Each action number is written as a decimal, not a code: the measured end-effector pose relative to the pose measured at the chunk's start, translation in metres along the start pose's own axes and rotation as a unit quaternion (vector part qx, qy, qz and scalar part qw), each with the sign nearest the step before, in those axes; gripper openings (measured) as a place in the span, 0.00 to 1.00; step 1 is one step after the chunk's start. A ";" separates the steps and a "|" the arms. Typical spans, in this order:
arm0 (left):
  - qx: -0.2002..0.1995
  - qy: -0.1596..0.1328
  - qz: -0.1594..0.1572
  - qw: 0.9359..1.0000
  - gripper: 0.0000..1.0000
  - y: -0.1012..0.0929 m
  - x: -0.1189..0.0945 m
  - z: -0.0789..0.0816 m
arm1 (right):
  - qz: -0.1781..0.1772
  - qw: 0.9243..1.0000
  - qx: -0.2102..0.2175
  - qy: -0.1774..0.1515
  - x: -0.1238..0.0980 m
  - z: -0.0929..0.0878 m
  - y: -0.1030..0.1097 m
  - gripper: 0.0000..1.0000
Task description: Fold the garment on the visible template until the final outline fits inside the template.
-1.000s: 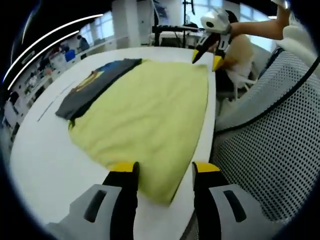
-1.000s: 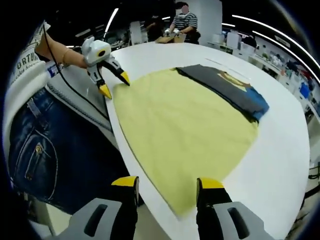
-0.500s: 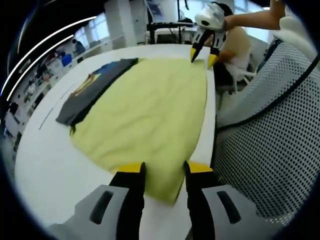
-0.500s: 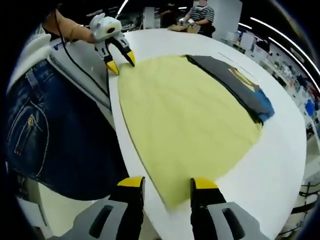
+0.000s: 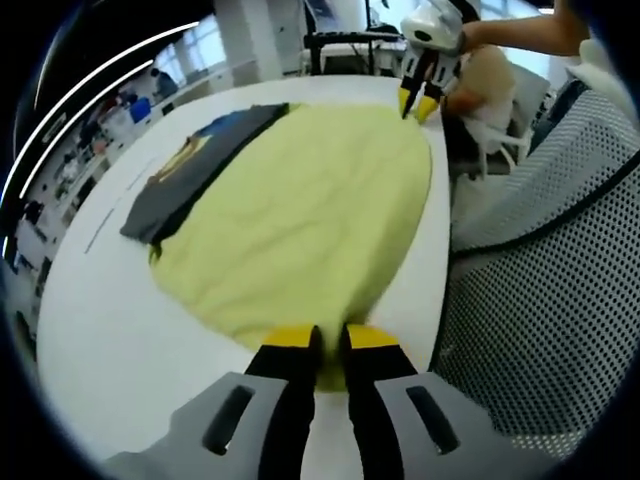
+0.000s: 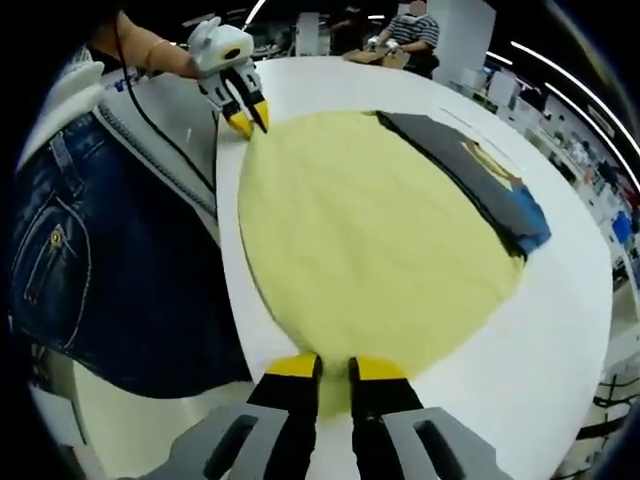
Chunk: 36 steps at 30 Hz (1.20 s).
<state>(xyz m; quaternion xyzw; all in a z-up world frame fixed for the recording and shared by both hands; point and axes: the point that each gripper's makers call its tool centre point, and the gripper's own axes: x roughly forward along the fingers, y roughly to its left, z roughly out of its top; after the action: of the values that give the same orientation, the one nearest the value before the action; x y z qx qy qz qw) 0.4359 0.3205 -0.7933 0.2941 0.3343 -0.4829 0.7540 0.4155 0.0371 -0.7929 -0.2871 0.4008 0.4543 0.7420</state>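
A yellow garment lies spread on a white tabletop. The left tool is clamped on the garment's near corner; the right tool is clamped on the opposite corner. A dark folded shirt lies against the garment's far edge.

The near corner of the pale yellow cloth garment is disappearing between the left gripper's yellow tips, so the pinched edge itself is not showing. The same is happening at the right gripper. The dark grey printed shirt beside the yellow garment is lying partly tucked under it, its print too small to read. Beyond the white table, the room is blurring into indistinct shapes.
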 end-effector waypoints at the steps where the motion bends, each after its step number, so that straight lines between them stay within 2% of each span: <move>1: 0.002 0.002 -0.001 1.000 0.05 -0.001 0.000 -0.001 | -0.001 1.000 0.001 0.000 0.000 0.000 0.000 0.04; 5: 0.004 0.000 0.001 1.000 0.01 0.000 -0.001 0.001 | -0.004 1.000 0.008 -0.002 0.000 0.000 -0.004 0.00; 17: -0.025 -0.017 -0.005 1.000 0.00 0.003 -0.014 0.010 | -0.002 1.000 0.028 -0.008 -0.012 0.007 -0.004 0.00; 24: -0.055 -0.028 -0.008 0.998 0.00 0.002 -0.023 0.014 | -0.002 0.999 0.029 -0.014 -0.021 0.012 0.000 0.00; 32: -0.072 -0.034 -0.001 0.997 0.00 0.004 -0.036 0.018 | 0.007 0.999 0.033 -0.019 -0.031 0.022 0.008 0.00; 36: -0.060 -0.037 0.013 0.997 0.00 0.005 -0.043 0.023 | 0.005 0.999 0.040 -0.022 -0.037 0.028 0.008 0.00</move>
<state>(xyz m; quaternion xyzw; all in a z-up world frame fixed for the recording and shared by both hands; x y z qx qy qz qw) 0.4326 0.3277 -0.7450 0.2346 0.3310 -0.4630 0.7881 0.4078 0.0463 -0.7476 -0.2454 0.4034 0.4479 0.7592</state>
